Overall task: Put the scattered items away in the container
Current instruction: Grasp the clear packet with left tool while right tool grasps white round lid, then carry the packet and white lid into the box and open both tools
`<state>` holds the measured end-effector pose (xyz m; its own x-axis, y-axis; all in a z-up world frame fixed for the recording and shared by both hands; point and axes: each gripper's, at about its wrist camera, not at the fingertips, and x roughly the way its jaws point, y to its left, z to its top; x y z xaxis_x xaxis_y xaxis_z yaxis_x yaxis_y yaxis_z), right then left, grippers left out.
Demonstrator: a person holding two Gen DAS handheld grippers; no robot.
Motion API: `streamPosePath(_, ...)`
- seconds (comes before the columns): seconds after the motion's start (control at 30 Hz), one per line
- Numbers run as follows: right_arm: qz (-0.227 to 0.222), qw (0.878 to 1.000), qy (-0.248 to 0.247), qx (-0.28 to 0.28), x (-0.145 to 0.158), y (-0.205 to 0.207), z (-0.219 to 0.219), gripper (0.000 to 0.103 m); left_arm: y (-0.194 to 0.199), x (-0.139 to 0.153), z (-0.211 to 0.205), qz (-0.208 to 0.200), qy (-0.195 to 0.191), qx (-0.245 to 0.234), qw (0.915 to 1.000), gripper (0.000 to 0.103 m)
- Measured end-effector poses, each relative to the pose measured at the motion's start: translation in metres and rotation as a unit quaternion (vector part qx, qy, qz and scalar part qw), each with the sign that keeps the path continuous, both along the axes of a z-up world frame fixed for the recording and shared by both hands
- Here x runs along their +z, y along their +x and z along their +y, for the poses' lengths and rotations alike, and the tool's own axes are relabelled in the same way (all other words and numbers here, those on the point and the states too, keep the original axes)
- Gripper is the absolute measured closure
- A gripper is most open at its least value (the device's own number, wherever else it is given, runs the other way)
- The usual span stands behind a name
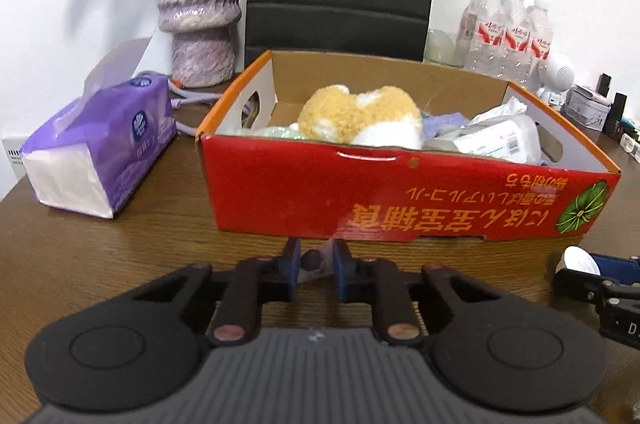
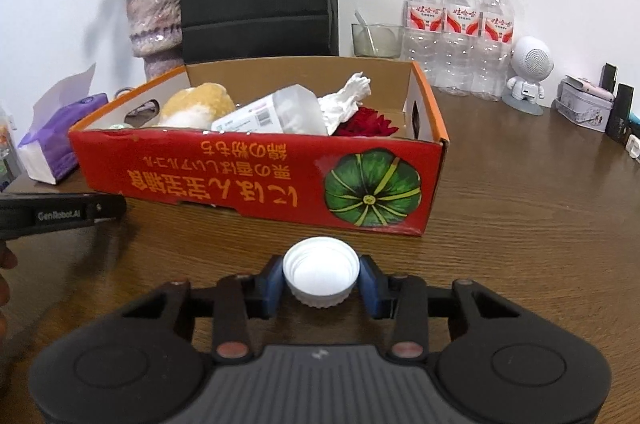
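The right gripper (image 2: 320,278) has its blue pads pressed on both sides of a white bottle cap (image 2: 320,274) (open side up), low over the wooden table (image 2: 520,224), just in front of the red cardboard box (image 2: 256,175). The left gripper (image 1: 316,264) is pinched nearly closed on a small clear wrapper w/ a dark bit inside (image 1: 313,260), also just in front of the box's red wall. Inside the box: a tan-and-white plush toy (image 1: 360,117), a plastic packet (image 2: 272,115), crumpled white paper (image 2: 348,99), a red flower (image 2: 366,127). A purple tissue pack (image 1: 100,147) sits left of the box; vase (image 1: 198,11) behind it, water bottles (image 2: 460,23) at back right.
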<state>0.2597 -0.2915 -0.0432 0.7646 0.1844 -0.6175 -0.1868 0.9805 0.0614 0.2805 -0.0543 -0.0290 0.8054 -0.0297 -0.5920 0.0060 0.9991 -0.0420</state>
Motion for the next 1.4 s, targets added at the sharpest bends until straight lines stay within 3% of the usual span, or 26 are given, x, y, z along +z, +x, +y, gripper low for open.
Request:
streamPosePath(0.6,-0.023,1.0,0.004,-0.005,0.004,-0.006,-0.007,0.064,-0.013,0.01,0.008,-0.022,-0.024,-0.025,0.9992,0.096)
streamPosePath(0.83,-0.035,0.999,0.018,-0.003,0.012,-0.012,-0.012,0.064,-0.031,0.029,0.009,-0.054,-0.031,-0.036,0.9974,0.097)
streamPosePath(1.13,-0.084,0.996,0.041,0.005,0.04,-0.028,-0.015,0.064,-0.047,0.054,0.014,-0.089,-0.036,-0.046,0.9943,0.097)
streamPosePath(1.17,-0.084,0.996,0.041,0.005,0.04,-0.028,-0.015,0.064,-0.044,0.051,0.013,-0.077,-0.033,-0.05,0.9952,0.094)
streamPosePath(1.23,-0.076,0.996,0.04,0.006,0.037,-0.027,-0.014,0.064,-0.035,0.039,0.011,-0.043,-0.028,-0.054,0.9972,0.071)
streamPosePath(1.27,-0.071,0.997,0.038,0.007,0.034,-0.026,-0.014,0.064,-0.03,0.032,0.009,-0.023,-0.024,-0.057,0.9978,0.048)
streamPosePath(1.3,-0.066,0.997,0.037,0.008,0.032,-0.025,-0.013,0.064,-0.025,0.024,0.006,-0.007,-0.017,-0.054,0.9983,0.037)
streamPosePath(1.4,-0.056,0.998,0.034,0.008,0.027,-0.023,-0.012,0.064,-0.011,0.008,-0.003,0.017,0.005,-0.042,0.999,0.035)
